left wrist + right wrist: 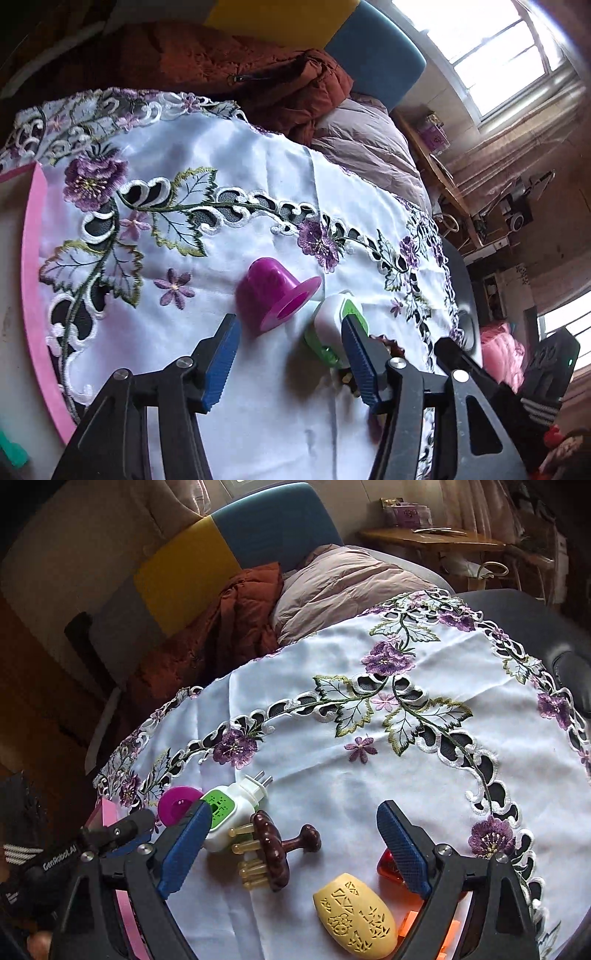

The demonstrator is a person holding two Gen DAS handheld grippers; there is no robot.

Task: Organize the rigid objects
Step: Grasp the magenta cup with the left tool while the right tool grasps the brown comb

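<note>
Nearby, glossy magenta cup (275, 295) on its side, flared rim

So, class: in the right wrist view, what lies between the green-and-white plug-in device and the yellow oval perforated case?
The dark wooden comb-like massager with amber teeth lies between the plug-in device and the yellow case, seen in the right wrist view.

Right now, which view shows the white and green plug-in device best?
The right wrist view: the plug-in device shows its prongs and green face. In the left wrist view the device is partly hidden behind a finger of the left gripper.
</note>
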